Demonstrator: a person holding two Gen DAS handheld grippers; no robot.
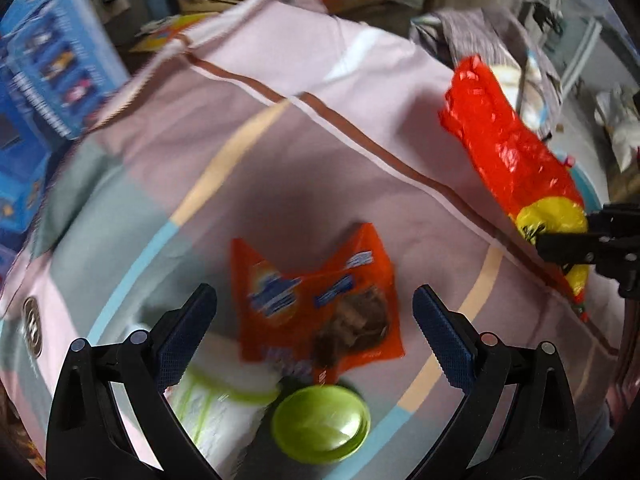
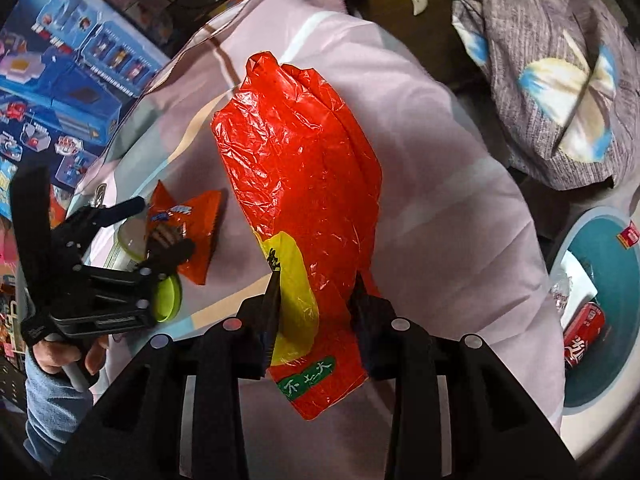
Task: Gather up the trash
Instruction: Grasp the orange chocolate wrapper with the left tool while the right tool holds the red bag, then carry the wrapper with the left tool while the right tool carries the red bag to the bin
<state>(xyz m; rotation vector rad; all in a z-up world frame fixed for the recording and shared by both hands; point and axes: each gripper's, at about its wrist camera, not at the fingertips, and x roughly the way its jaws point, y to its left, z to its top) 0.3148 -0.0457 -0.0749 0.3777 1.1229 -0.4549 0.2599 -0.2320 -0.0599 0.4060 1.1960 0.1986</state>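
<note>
My right gripper [image 2: 316, 280] is shut on a large red and yellow snack bag [image 2: 296, 152] and holds it above the pink bedsheet [image 2: 460, 216]; the bag also shows in the left wrist view [image 1: 508, 148]. My left gripper [image 1: 314, 300] is open, its jaws either side of an orange snack wrapper [image 1: 316, 300] lying on the sheet. Just in front of it lie a white container [image 1: 224, 404] and a green lid [image 1: 320, 422]. The left gripper [image 2: 160, 224] also shows in the right wrist view above the orange wrapper [image 2: 196, 224].
A teal bin [image 2: 608, 384] with a red can [image 2: 584, 328] and wrappers stands at the right of the bed. A grey patterned pillow [image 2: 560, 80] lies at the far right. Blue toy boxes [image 2: 68, 76] stand at the left, also seen in the left wrist view [image 1: 48, 64].
</note>
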